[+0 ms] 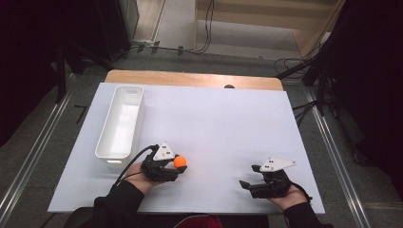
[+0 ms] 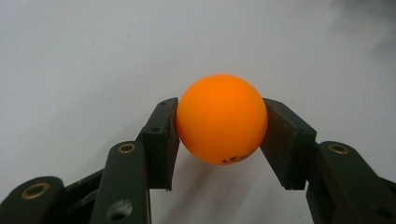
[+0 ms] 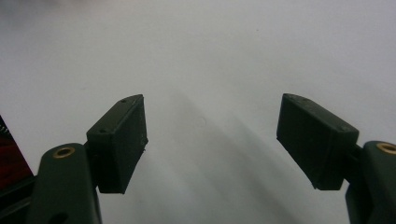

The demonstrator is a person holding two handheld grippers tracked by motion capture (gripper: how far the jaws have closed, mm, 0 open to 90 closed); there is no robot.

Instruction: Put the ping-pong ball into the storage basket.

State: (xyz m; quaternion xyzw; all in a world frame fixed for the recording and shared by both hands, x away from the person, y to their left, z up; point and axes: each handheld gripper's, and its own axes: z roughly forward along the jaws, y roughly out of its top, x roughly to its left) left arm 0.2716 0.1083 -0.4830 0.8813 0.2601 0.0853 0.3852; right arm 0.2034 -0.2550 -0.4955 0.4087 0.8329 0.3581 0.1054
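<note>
An orange ball (image 1: 180, 162) is clamped in my left gripper (image 1: 177, 164), near the front left of the white table (image 1: 214, 123). In the left gripper view the ball (image 2: 221, 119) has both black pads (image 2: 161, 140) pressed against its sides, and my left gripper (image 2: 219, 140) is shut on it. My right gripper (image 1: 250, 176) rests at the front right of the table, pointing left. Its jaws stand wide apart in the right gripper view, where my right gripper (image 3: 210, 140) has just bare table surface between its pads (image 3: 121, 140).
A long white bin (image 1: 120, 121) stands at the left of the table, just beyond my left hand. The table's wooden far edge (image 1: 190, 78) lies at the back. Stands and cables crowd the floor around the table.
</note>
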